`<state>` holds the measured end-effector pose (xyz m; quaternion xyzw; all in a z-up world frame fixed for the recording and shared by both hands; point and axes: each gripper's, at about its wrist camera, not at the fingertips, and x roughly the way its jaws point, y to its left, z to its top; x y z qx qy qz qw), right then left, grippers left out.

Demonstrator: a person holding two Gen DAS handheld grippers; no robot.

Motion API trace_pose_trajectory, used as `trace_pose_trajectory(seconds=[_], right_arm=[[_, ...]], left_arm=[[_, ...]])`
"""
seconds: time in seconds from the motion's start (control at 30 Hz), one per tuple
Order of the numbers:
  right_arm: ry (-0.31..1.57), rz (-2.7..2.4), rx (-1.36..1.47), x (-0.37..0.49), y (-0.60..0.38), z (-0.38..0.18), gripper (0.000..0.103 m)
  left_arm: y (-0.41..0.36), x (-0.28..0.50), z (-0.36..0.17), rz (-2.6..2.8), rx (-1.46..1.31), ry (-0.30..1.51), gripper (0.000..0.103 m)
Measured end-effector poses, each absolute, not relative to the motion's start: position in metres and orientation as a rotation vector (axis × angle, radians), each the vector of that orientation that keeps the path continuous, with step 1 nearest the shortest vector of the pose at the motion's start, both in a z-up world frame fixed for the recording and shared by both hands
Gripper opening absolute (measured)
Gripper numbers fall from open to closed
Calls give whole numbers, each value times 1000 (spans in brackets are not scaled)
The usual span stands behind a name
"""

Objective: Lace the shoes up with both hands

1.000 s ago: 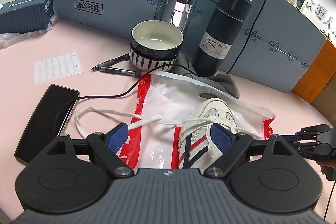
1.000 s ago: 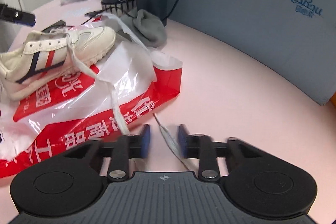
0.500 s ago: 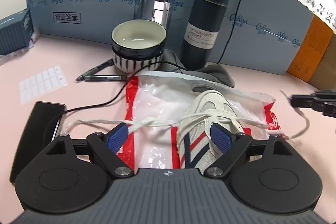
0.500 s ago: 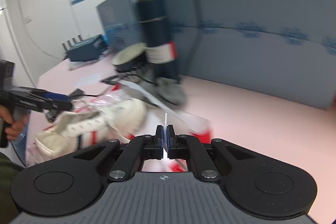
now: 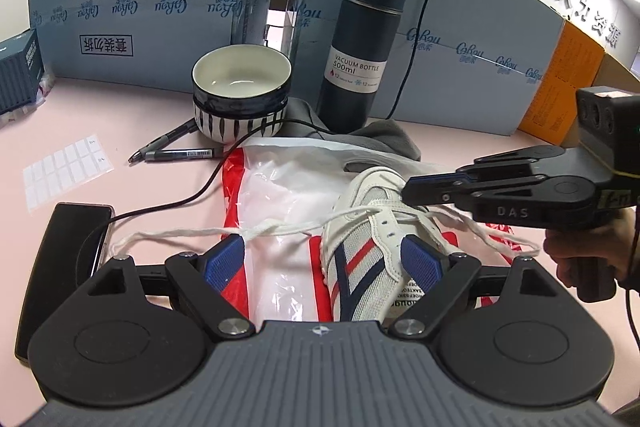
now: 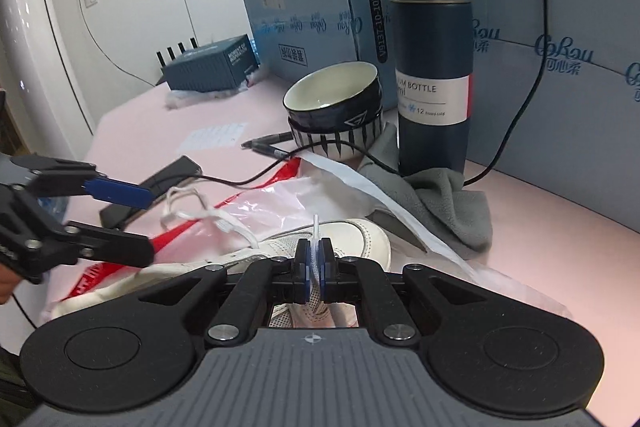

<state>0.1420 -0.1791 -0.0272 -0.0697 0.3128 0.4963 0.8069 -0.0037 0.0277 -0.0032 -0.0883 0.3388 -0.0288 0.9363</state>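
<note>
Your right gripper (image 6: 315,269) is pinched tight on the lace tip (image 6: 316,227), low centre of its view, just over the white shoe (image 5: 372,243) lying on the plastic bag (image 5: 288,195). Your left gripper (image 5: 322,261) gapes wide, empty. The lace is limp and light, so hold near its stiff tip

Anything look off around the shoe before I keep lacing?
The shoe sits on a crumpled plastic bag rather than the bare table. A black cable runs under the loose left lace end, close enough to snag.

White shoe (image 5: 372,247), navy-red stripes; bowl (image 5: 241,95) dark, perhaps navy, white-striped.
</note>
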Motion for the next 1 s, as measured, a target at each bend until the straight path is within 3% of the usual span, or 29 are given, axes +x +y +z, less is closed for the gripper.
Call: trace_pose_trajectory(seconds=[0.23,0.33,0.47,0.67,0.77,0.8,0.83,0.9,1.0], right_arm=[[667,1036,-182,140,-174,-32,10],[743,1039,-122,148,-172,-26,5],[792,1073,86,170,-187,7,3],[684,1134,255,187,-209,84,4],[644,1128,244,175,-214,90,4],[639,1115,223,169,-214,85,4],[634,1102,202,164,-215,81,4],[628,1077,156,152,-215,70,4],[641,1048,73,135,-213,41,4]], left_arm=[[30,9,8,-113,-121,677,84],[27,13,11,-142,-70,675,84],[20,11,14,-213,-1,671,84],[3,12,4,-256,97,674,84],[-3,12,-2,-283,136,674,82],[-5,12,-6,-295,143,673,75],[-6,12,-9,-307,150,673,61],[-10,12,-16,-312,176,676,43],[-12,16,-22,-328,164,676,34]])
